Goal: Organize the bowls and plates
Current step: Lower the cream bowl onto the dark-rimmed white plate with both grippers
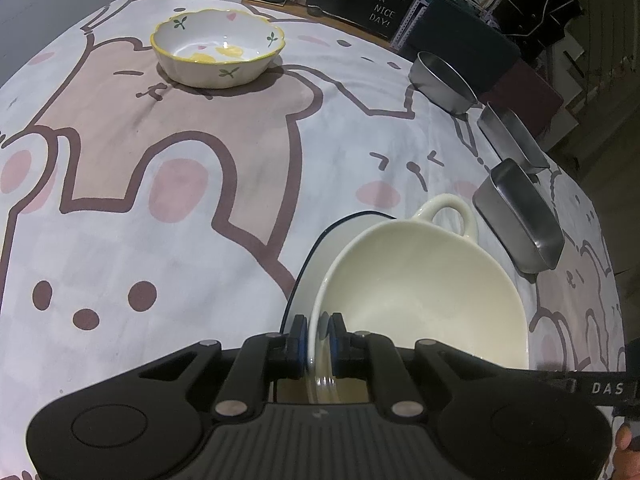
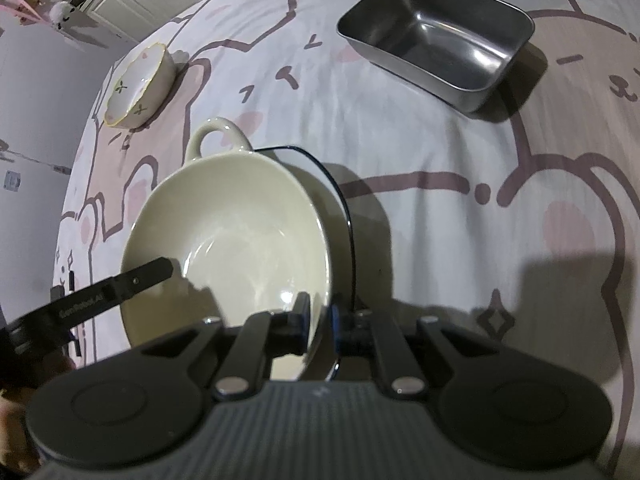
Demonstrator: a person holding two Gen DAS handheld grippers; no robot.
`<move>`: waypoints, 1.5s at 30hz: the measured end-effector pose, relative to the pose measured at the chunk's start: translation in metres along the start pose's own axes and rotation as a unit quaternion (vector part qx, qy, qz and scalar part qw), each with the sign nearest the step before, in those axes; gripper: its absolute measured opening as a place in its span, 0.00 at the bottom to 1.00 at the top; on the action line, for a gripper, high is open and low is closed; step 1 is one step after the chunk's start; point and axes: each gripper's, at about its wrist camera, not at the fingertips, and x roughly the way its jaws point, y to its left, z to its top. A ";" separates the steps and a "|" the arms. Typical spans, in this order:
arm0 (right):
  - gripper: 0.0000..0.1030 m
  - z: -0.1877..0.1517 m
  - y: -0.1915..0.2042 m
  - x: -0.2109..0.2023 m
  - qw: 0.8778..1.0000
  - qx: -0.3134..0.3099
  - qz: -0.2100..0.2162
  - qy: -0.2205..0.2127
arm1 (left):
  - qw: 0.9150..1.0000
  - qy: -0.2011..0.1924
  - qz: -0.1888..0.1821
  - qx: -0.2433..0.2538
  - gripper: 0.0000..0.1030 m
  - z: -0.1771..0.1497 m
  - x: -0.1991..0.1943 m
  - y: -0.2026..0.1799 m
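A cream bowl (image 1: 424, 284) with a loop handle sits on a white plate with a dark rim (image 1: 316, 248). My left gripper (image 1: 319, 342) is shut on the bowl's near rim. In the right wrist view the same cream bowl (image 2: 232, 236) rests on the dark-rimmed plate (image 2: 340, 196), and my right gripper (image 2: 320, 320) is shut on the bowl's rim on the opposite side. The left gripper's finger (image 2: 132, 280) shows at the bowl's left edge. A flowered bowl with a yellow scalloped rim (image 1: 218, 46) stands far left on the cloth; it also shows in the right wrist view (image 2: 138, 86).
The table carries a bear-print cloth (image 1: 160, 200). Three steel containers (image 1: 520, 216) line the right edge, one round (image 1: 442, 80) and two rectangular. A steel rectangular tray (image 2: 436, 40) lies ahead of the right gripper. Shelves and a dark sign stand beyond the table.
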 end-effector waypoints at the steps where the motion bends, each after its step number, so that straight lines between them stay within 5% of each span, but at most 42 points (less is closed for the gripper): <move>1: 0.14 0.000 -0.001 -0.002 1.000 0.000 0.000 -0.001 | 1.000 0.000 0.000 0.000 0.12 0.000 0.000 0.000; 24: 0.08 -0.005 0.004 -0.011 0.999 -0.030 -0.019 -0.025 | 0.998 -0.003 0.034 0.057 0.12 -0.001 -0.005 -0.018; 29: 0.08 -0.003 0.003 -0.010 0.999 -0.033 -0.020 -0.022 | 1.000 0.009 0.004 0.005 0.10 0.003 -0.005 -0.003; 45: 0.07 -0.005 0.004 -0.014 0.998 -0.040 -0.024 -0.030 | 0.999 0.024 -0.035 -0.027 0.06 0.001 -0.012 0.015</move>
